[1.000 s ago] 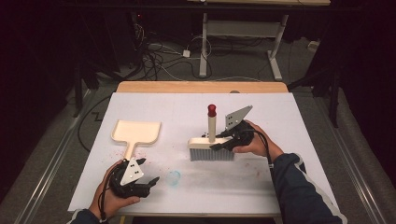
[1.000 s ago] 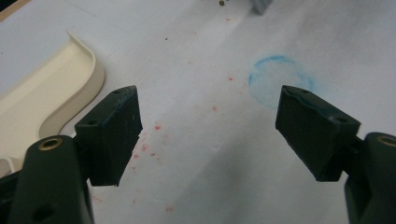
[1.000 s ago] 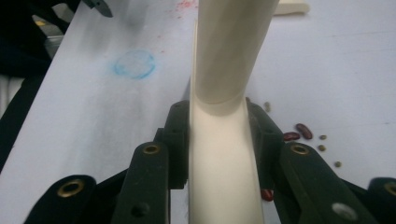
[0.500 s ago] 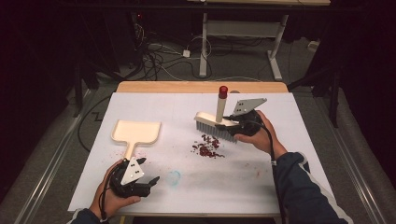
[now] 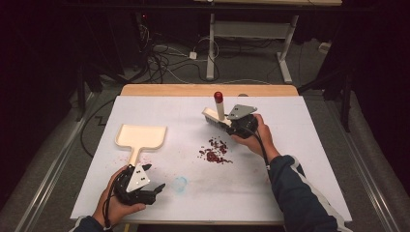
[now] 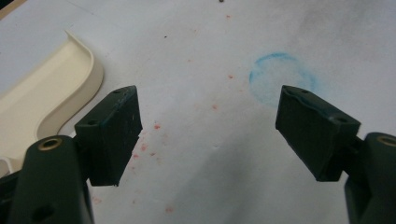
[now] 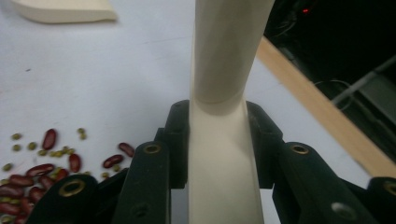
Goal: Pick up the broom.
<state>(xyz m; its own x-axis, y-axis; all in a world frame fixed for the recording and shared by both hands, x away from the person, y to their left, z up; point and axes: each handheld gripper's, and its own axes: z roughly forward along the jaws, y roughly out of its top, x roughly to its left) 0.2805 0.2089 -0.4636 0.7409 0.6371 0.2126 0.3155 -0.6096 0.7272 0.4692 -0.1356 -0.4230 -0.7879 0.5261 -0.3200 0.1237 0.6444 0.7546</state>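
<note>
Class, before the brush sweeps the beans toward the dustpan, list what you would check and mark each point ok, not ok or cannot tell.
1. Right gripper clamped firmly on the brush handle: ok; the right gripper view shows both pads pressed against it.
2. Beans lie in one loose pile on the table: ok.
3. Brush stands on the far side of the pile from the dustpan: ok.
4. Dustpan held steady: not ok; the left gripper is open, beside its handle, gripping nothing.
5. Dustpan's open edge faces the beans: not ok; it faces the table's far side.
6. Bristles touching the table: cannot tell.
</note>
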